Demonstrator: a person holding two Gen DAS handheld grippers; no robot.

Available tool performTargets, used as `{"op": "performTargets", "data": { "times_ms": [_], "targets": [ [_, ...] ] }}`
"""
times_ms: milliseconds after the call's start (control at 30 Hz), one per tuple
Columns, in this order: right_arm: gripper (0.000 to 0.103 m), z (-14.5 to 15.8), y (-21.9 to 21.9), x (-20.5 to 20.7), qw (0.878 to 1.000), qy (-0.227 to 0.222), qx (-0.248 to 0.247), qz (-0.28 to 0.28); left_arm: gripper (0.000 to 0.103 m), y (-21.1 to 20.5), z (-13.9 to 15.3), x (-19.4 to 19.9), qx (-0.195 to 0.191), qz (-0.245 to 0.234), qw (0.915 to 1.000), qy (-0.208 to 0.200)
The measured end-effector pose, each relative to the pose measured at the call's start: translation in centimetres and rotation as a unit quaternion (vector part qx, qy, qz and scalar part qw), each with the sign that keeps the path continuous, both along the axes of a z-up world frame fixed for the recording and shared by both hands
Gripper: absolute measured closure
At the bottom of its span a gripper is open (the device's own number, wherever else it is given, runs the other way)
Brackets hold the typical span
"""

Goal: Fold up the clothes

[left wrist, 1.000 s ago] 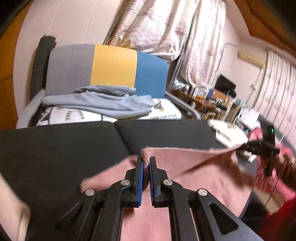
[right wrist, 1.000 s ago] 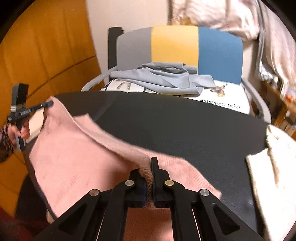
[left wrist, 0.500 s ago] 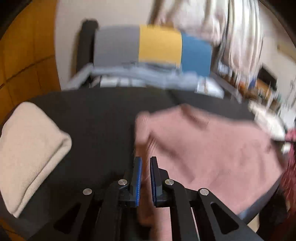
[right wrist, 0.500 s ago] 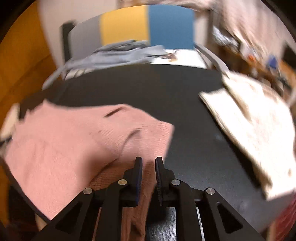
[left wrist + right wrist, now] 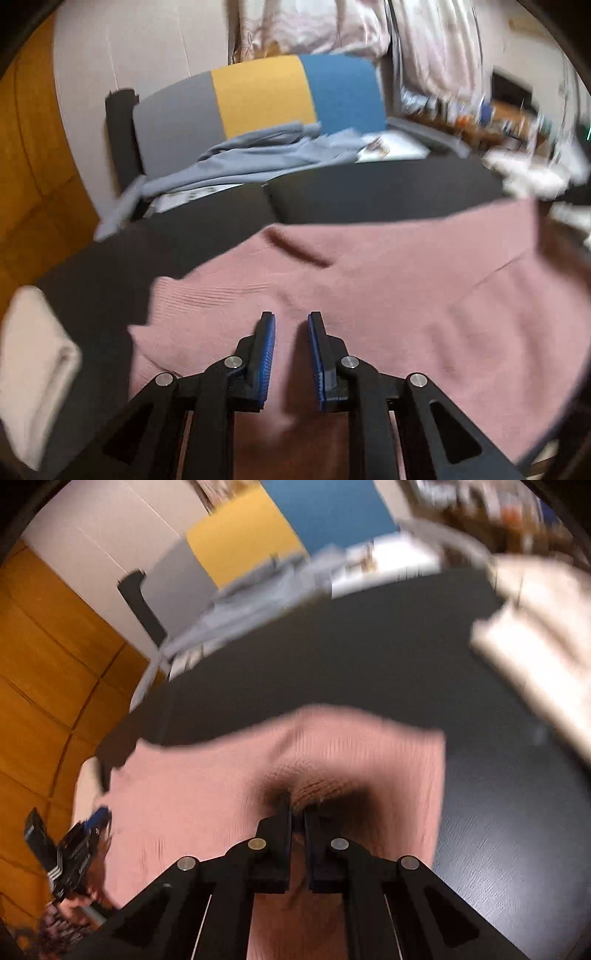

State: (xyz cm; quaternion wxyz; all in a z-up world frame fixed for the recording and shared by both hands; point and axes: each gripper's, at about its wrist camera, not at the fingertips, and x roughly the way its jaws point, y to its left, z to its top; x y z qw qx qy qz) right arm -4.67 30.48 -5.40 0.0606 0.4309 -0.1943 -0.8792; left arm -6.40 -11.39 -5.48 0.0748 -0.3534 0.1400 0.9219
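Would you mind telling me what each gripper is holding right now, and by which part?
The left gripper holds nothing; its jaws have just been opening above the pink sweater. The right gripper is shut, but blur hides whether it pinches the cloth.

Black table top (image 5: 369, 195) bare across the far half, beyond the pink garment (image 5: 388, 295); open passage there from side to side. Near half covered by the pink garment, lying low and mostly flat. Folded cream cloth (image 5: 33, 365) occupies the table's left edge in the left wrist view. A second pale folded cloth (image 5: 546, 627) takes the right side in the right wrist view; a dark strip of bare top separates it from the pink garment. Chair (image 5: 266, 96) with grey clothing (image 5: 258, 158) heaped on the seat stands just beyond the far edge. Orange wood panelling (image 5: 48, 672) at left.
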Motion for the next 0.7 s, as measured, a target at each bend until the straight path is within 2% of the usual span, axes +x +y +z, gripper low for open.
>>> {"op": "performTargets", "data": {
  "times_ms": [33, 67, 167, 200, 267, 300, 400, 467, 500, 600, 700],
  "targets": [
    [0.098, 0.4, 0.2, -0.2, 1.0, 0.007, 0.02, -0.011, 0.086, 0.0, -0.4, -0.5, -0.029, 0.009, 0.9995, 0.002],
    [0.098, 0.4, 0.5, -0.6, 0.999, 0.008, 0.041, -0.02, 0.086, -0.3, -0.8, -1.1, -0.038, 0.017, 0.9991, 0.001],
    [0.098, -2.5, -0.2, -1.8, 0.994, -0.033, 0.107, -0.021, 0.085, -1.8, -1.5, -2.4, -0.007, 0.032, 0.9993, -0.017],
    [0.098, -3.2, -0.3, -1.9, 0.993, -0.039, 0.111, -0.025, 0.085, -2.1, -1.4, -2.4, 0.001, 0.034, 0.9992, -0.022],
    [0.095, -3.4, 0.1, -1.3, 0.996, -0.035, 0.073, -0.036, 0.085, -2.9, -0.6, -1.8, 0.025, 0.044, 0.9987, -0.012],
    [0.09, -2.7, 0.3, -0.6, 0.997, -0.028, 0.062, -0.044, 0.085, -3.3, -0.1, -1.4, 0.038, 0.048, 0.9981, -0.006],
    [0.078, -0.1, 0.2, 1.9, 0.992, -0.001, 0.1, -0.08, 0.085, -5.1, 0.7, -0.8, 0.079, 0.065, 0.9947, 0.003],
    [0.078, 2.0, -1.4, 3.5, 0.988, 0.041, 0.132, -0.071, 0.085, -6.5, 1.1, -0.5, 0.108, 0.077, 0.9911, 0.006],
    [0.078, 2.5, -2.6, 3.7, 0.987, 0.055, 0.143, -0.048, 0.085, -7.2, 1.3, -0.3, 0.122, 0.084, 0.9889, 0.008],
    [0.07, 2.3, -7.0, 2.6, 0.982, 0.062, 0.172, 0.047, 0.084, -9.6, 0.8, -1.7, 0.182, 0.109, 0.9764, -0.04],
    [0.069, -1.3, -9.3, 0.6, 0.978, -0.003, 0.196, 0.064, 0.079, -12.3, -0.1, -2.0, 0.292, 0.114, 0.9441, -0.101]
  ]
}}
